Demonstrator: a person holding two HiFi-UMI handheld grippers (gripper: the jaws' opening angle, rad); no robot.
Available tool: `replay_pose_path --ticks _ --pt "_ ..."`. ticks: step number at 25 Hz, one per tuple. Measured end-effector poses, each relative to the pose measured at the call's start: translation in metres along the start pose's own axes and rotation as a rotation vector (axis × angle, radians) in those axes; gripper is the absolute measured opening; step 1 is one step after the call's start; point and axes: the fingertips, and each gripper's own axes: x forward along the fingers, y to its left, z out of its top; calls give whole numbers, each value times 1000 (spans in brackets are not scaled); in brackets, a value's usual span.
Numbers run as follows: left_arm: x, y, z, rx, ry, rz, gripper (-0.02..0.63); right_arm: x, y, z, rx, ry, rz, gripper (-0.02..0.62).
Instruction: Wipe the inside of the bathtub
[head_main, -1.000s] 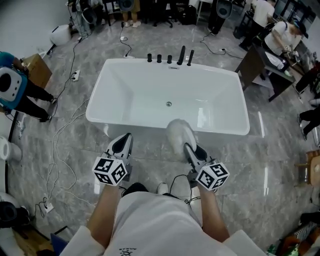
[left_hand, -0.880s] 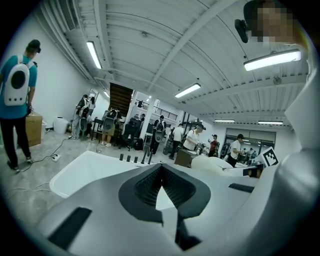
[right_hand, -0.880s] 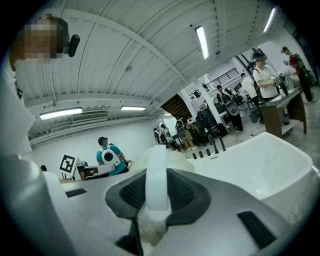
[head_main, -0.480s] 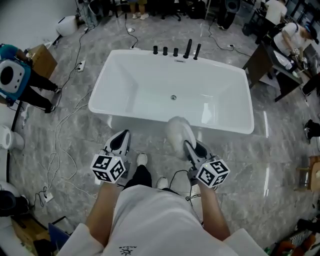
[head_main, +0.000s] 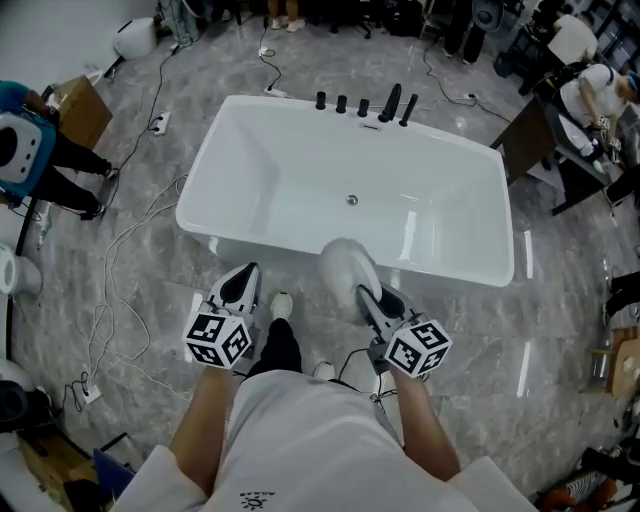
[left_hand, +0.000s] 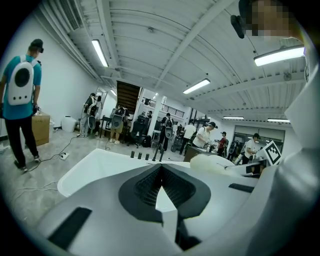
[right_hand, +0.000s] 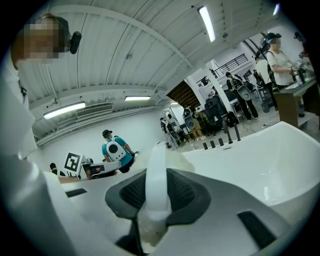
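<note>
In head view the white fluffy wiping pad (head_main: 347, 266) hides a bit of the white rectangular bathtub's (head_main: 260, 240) near rim, the person w/ teal top & white backpack (head_main: 22, 150) is cut by the left edge, & the black tap fittings (head_main: 365, 104) are too small to tell apart.

Bathtub (head_main: 300, 170) ahead, taps (head_main: 363, 106) on far rim

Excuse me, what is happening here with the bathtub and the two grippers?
A person stands at the long side of a white bathtub, a gripper in each hand. The right gripper is shut on the handle of a fluffy white duster, whose head shows over the tub's near rim. The left gripper is shut and holds nothing. The duster is not yet down inside the tub.
</note>
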Motion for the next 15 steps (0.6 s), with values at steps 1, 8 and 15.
replay_pose_path --ticks 1,8,15 --pt "7 7 3 7 2 -2 6 12 -1 3 -2 5 5 100" --pt "50 71 15 -27 27 -19 6 100 -7 15 -15 56 29 100" --pt "91 154 15 -84 94 -27 6 203 -6 16 -12 142 41 100"
